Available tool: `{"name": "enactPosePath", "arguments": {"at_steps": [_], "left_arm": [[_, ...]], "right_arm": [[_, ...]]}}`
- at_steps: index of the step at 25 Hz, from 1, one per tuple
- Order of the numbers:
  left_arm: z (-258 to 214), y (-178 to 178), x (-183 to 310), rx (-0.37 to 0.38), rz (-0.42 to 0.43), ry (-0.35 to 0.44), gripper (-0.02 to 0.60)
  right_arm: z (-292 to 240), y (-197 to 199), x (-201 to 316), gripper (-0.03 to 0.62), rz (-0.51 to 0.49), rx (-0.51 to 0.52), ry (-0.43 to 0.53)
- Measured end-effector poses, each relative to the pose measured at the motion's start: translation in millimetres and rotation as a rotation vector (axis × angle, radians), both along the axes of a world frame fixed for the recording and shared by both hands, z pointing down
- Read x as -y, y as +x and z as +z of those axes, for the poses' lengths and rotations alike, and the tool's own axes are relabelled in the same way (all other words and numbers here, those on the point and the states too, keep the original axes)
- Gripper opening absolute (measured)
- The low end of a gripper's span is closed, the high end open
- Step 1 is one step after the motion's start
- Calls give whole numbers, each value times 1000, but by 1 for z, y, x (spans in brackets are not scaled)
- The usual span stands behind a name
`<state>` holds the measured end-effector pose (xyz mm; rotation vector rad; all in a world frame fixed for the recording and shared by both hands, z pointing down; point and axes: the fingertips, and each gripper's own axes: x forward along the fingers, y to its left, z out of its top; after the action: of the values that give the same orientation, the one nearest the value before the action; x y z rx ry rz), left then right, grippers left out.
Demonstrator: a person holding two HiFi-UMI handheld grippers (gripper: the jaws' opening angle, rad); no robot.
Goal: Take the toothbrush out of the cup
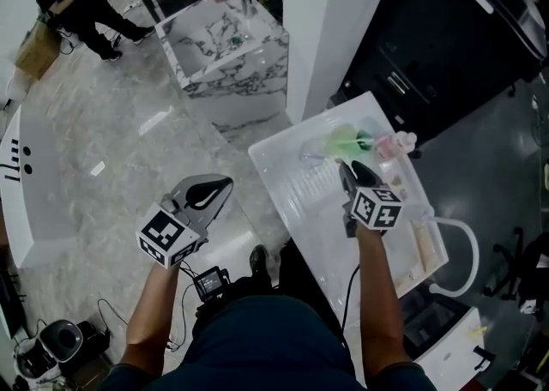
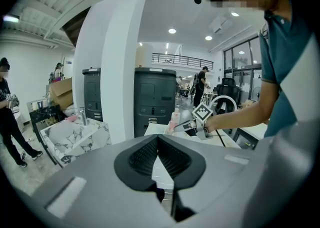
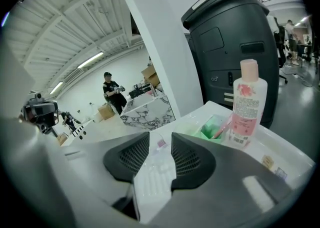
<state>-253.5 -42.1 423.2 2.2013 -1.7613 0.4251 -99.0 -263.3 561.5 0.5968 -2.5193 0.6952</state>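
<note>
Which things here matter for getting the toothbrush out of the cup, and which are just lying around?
Job: clear cup, what looks like a purple brush head in it, open right claw lined up on it.
Lying about: green cup holding a pink stick, pink bottle, shut left claw.

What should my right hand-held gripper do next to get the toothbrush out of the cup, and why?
Probably ease the right hand-held gripper forward and close. Its jaws stand open and empty, lined up on the clear cup, where a pink tip, seemingly the toothbrush, shows just ahead, not yet between them.
</note>
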Motion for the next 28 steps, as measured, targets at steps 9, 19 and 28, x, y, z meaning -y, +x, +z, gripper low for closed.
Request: {"name": "enactPosePath", "arguments": {"at_steps": [9,19,28], "left_arm": [[11,-4,0,-12,-13,-26,0],[14,-11,0,-15,-22,-34,0],[11,-16,-5,-20,-29,-23,0]], "right_arm": [[21,-9,3,126,-17,-21,-21],[32,-18,4,124,-29,-53,-24],[18,-21,4,71,-22,-52,28]]}}
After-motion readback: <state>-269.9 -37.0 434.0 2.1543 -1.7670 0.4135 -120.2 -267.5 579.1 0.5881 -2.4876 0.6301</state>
